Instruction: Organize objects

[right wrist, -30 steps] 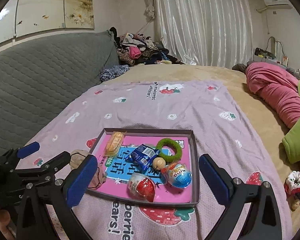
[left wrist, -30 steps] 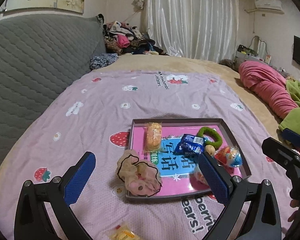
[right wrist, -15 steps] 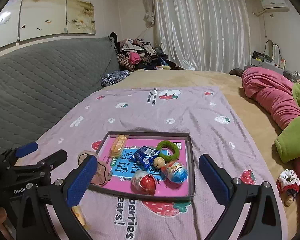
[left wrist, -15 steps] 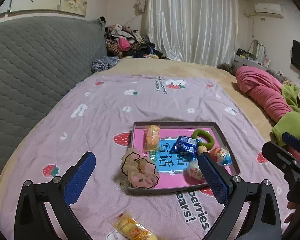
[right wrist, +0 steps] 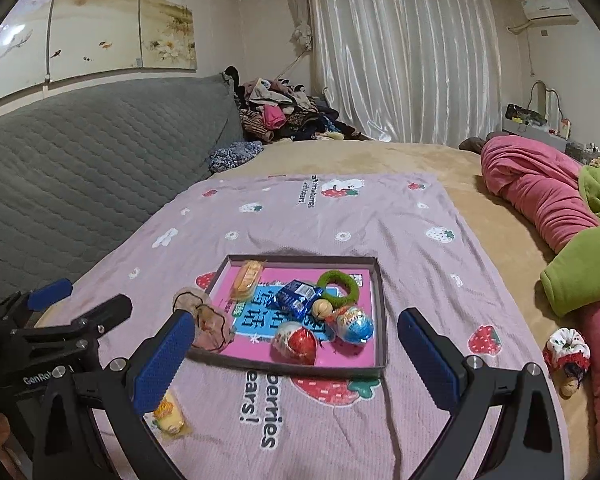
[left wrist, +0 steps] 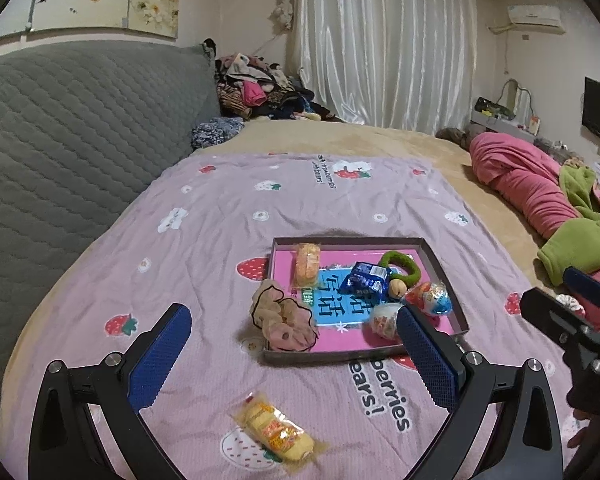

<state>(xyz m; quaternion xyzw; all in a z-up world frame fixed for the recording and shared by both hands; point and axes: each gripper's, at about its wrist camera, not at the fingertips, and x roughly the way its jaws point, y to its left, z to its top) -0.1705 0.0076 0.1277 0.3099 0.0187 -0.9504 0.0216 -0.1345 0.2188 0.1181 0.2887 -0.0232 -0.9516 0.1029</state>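
Both grippers hang over the near end of the bed with nothing in them. The left gripper (left wrist: 292, 344) has its blue pads (left wrist: 160, 356) spread wide apart, and the right gripper (right wrist: 296, 354) is spread just as wide and empty.

On the lilac strawberry-print blanket (left wrist: 220, 232) sits a shallow dark-walled tray (right wrist: 382, 320) with a pink and blue printed floor. Inside it, at the far left, lies an orange wrapped snack (left wrist: 307, 264). Near the middle is a blue snack packet (left wrist: 364, 282), and just right of that a green ring (left wrist: 400, 264) with a small tan ball (left wrist: 397, 287) touching its near side. Toward the near right corner two foil-wrapped eggs lie close together: a blue and red egg (right wrist: 354, 324) and a red and white egg (right wrist: 294, 342). A beige scrunchie (left wrist: 282, 318) with dark edging is draped over the tray's near left corner, partly inside, partly on the blanket.

Outside the tray, on the blanket close to the left gripper, lies a yellow wrapped snack (left wrist: 276, 430). Off to the right, past the blanket's edge, a red and white scrunchie (right wrist: 567, 348) rests beside a rolled pink quilt (right wrist: 540, 184) and a green blanket (right wrist: 580, 268). A grey quilted headboard (right wrist: 80, 160) runs along the left
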